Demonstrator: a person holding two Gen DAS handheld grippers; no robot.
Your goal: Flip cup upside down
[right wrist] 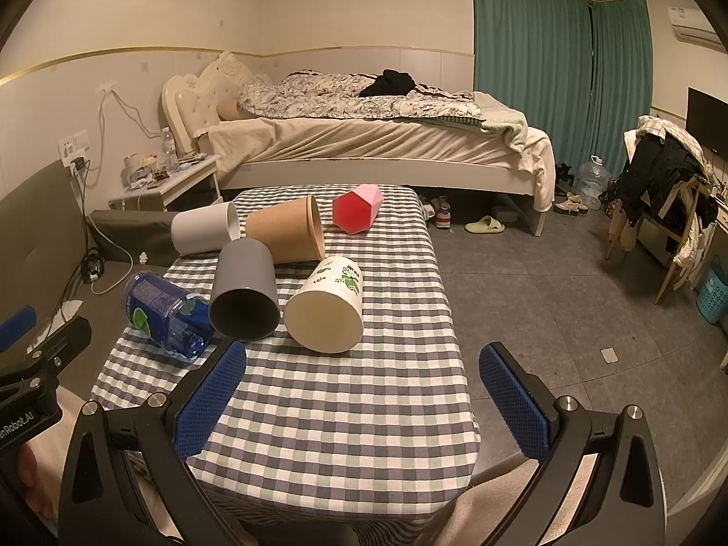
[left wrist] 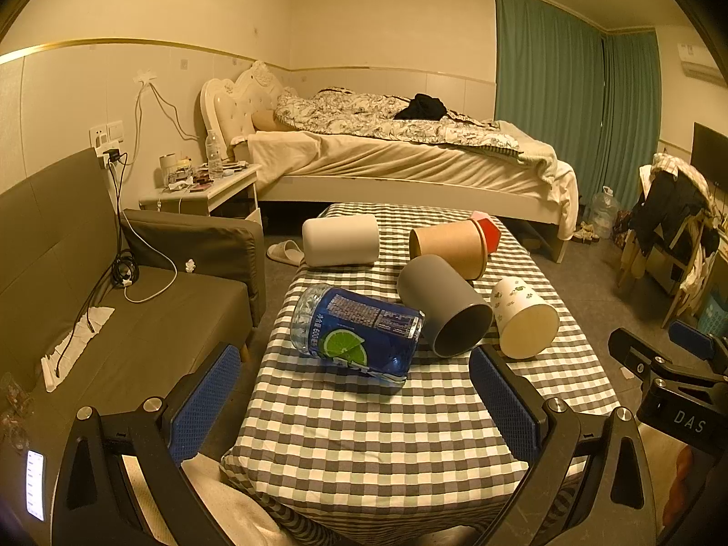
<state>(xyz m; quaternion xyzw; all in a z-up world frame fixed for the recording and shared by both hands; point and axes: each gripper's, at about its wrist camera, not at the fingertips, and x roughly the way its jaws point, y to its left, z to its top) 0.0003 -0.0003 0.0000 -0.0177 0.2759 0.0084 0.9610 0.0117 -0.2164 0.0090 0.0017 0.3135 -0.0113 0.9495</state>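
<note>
Lying cups (right wrist: 325, 305) beyond hand-held gripper (right wrist: 361, 386)

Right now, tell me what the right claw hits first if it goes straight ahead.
Probably the white paper cup with green print, lying on its side with its open mouth facing the right claw. It sits slightly left of the centre line, so the open claw might skim past it; depth is unclear.
</note>
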